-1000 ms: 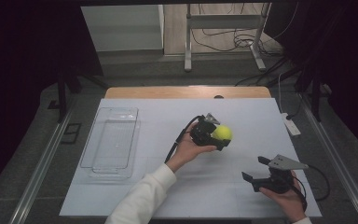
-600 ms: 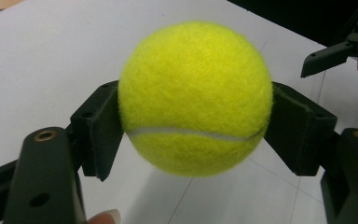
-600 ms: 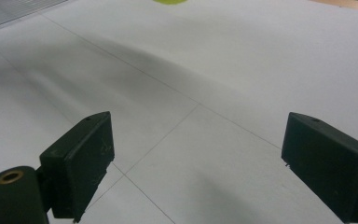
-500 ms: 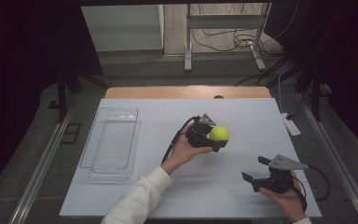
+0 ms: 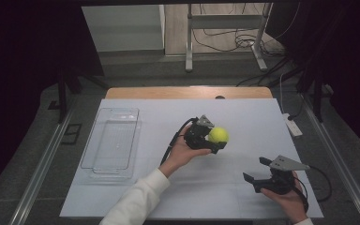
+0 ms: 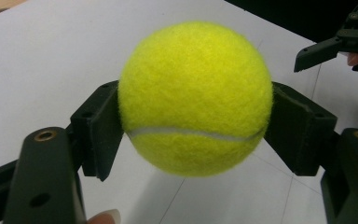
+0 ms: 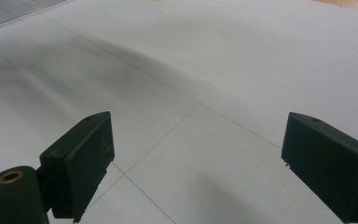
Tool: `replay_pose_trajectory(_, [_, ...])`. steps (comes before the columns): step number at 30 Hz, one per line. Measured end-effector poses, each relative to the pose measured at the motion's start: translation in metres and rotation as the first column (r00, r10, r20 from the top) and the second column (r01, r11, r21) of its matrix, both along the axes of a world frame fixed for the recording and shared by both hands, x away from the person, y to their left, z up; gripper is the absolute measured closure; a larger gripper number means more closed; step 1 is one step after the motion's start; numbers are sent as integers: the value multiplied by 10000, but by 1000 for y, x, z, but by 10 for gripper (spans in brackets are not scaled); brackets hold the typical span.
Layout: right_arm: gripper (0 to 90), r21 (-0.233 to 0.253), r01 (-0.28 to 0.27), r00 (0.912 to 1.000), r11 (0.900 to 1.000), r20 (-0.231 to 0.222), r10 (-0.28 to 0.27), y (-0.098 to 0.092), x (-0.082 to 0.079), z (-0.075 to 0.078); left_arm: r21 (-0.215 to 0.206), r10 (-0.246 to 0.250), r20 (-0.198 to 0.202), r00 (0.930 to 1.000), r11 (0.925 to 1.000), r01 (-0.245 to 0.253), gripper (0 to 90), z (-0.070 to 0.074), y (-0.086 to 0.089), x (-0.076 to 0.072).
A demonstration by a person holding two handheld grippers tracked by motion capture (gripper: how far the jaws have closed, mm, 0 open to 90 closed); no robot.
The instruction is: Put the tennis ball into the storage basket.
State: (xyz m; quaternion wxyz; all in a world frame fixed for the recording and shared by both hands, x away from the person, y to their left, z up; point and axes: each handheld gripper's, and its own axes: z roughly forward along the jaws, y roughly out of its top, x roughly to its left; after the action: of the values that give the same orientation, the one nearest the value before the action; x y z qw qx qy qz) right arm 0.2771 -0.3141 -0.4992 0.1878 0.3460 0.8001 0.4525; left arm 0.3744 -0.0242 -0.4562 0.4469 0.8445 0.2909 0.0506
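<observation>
The fuzzy yellow-green tennis ball (image 6: 196, 98) with its white seam sat clamped between the 2 black pads (image 6: 100, 128) of the left gripper (image 5: 215, 140), 1 pad pressing each flank at about the ball's widest line, the rest of the ball bulging out beyond the pads. In the high view the ball (image 5: 218, 135) was held up off the white table (image 5: 243, 117), at the tip of the gripper and past the person's left hand (image 5: 180, 152).

The right gripper (image 5: 258, 171) rested low near the table's near edge, its jaws spread wide with nothing between them; in its own view just bare white tabletop lay between the 2 pads (image 7: 81, 154).

The clear plastic rectangular tray (image 5: 110, 143) lay well apart from both sets of fingers, off beyond the left hand's outer side.

The grip looked like the weak point. The pads met a round, springy felt surface on small patches, so a quick swing or a slight easing of the squeeze could likely let the ball roll out from between the fingers. Dropped from there, it would probably bounce and roll across the smooth table, perhaps off its edge.
</observation>
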Motion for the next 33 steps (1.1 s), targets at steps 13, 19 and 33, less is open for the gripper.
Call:
replay_pose_trajectory(13, [97,13,24,10000,10000,-3,-24,0,0,0,-38,-8,63,10000,10000,8,270,1,6,-5])
replay_pose_trajectory(19, [97,0,29,10000,10000,-14,-29,0,0,0,-91,25,90,10000,10000,-24,270,2,10,-6])
replay_pose_trajectory(33, [98,-45,37,10000,10000,-30,-37,0,0,0,-207,107,206,9997,9997,-103,270,3,23,-13])
